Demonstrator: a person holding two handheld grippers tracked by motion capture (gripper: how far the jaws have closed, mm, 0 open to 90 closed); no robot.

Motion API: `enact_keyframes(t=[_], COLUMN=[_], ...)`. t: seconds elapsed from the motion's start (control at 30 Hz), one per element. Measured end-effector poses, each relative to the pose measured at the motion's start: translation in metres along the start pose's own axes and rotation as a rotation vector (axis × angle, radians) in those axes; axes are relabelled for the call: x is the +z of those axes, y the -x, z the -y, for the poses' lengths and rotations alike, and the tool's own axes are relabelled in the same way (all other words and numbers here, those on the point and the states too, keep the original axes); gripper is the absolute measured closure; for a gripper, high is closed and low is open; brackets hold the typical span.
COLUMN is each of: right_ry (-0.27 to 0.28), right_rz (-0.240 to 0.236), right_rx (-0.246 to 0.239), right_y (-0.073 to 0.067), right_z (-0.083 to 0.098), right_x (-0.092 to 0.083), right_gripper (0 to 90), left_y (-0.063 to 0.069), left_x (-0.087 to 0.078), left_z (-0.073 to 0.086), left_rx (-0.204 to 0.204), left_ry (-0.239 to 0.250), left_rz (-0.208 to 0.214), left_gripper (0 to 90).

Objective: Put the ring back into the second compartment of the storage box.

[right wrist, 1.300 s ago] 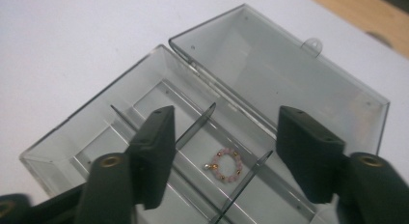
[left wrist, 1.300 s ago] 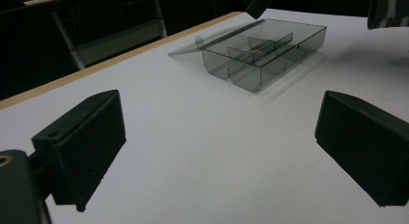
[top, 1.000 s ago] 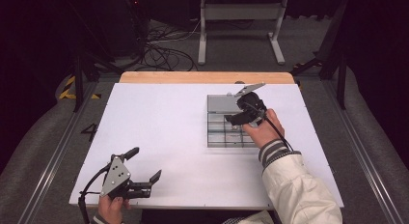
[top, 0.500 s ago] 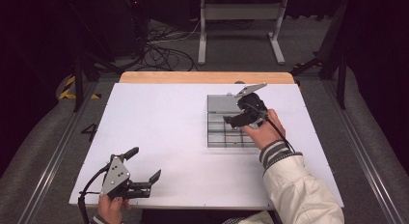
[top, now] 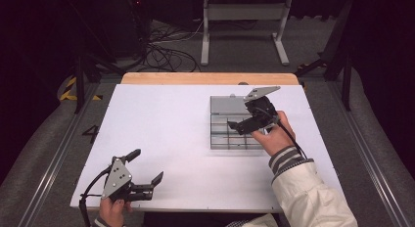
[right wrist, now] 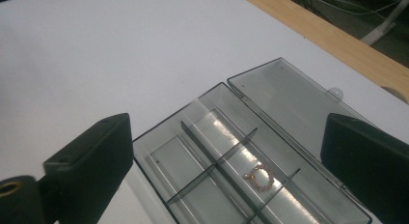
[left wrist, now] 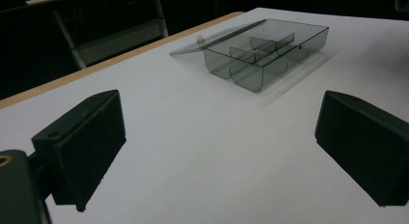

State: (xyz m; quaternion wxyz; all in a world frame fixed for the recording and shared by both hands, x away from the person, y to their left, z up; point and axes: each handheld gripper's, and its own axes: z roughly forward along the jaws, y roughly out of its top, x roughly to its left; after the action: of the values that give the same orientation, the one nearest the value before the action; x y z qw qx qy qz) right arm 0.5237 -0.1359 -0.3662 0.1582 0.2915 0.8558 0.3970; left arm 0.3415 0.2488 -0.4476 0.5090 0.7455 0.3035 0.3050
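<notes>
Smoky grey plastic made up the compartment box (top: 235, 134), which sat on the white tabletop (top: 161, 129) at about two o'clock from the middle, its lid (right wrist: 294, 98) already swung open and lying flat on the far side. A small gold ring of beads (right wrist: 259, 177) rested on the floor of one middle compartment, touching nothing I held. My right gripper (top: 234, 127) hung just above the box; its fingers had just been opening and stood wide apart with nothing between them. I judged the placing step done and the hand in the act of letting go and clearing off. My left gripper (top: 145, 171) waited at seven o'clock near the front edge, well apart from the box, its fingers (left wrist: 82, 151) spread too and empty.

Next, as I judged it, came closing the lid: getting a finger under its free edge or the little tab (right wrist: 336, 92) and folding it over without dragging the light box across the tabletop.

From above, the box's long axis ran from twelve to six o'clock, the hinge along its twelve o'clock side. The ring lay flat, pointing no particular way.
</notes>
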Motion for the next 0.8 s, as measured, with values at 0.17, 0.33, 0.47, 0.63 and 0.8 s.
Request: enact_keyframes(t=[0.17,0.33,0.47,0.63,0.8], right_ry=[0.036,0.068,0.087,0.130,0.155], right_rz=[-0.005,-0.022,-0.031,-0.031,-0.046], right_rx=[-0.015,-0.040,-0.046,-0.057,-0.035], right_y=[-0.006,-0.014,-0.019,-0.025,-0.028], right_z=[0.002,0.007,0.012,0.021,0.033], right_x=[-0.013,-0.024,-0.031,-0.039,-0.046], right_gripper=[0.7,0.0,0.0,0.0,0.0], left_y=[0.000,0.000,0.000,0.000,0.000], left_x=[0.000,0.000,0.000,0.000,0.000], left_z=[0.000,0.000,0.000,0.000,0.000], left_rx=[0.000,0.004,0.002,0.003,0.003], left_ry=[0.001,-0.001,-0.003,-0.003,0.000], left_rz=[0.001,0.002,0.003,0.002,0.003], left_gripper=[4.3,4.3,4.3,4.3,4.3])
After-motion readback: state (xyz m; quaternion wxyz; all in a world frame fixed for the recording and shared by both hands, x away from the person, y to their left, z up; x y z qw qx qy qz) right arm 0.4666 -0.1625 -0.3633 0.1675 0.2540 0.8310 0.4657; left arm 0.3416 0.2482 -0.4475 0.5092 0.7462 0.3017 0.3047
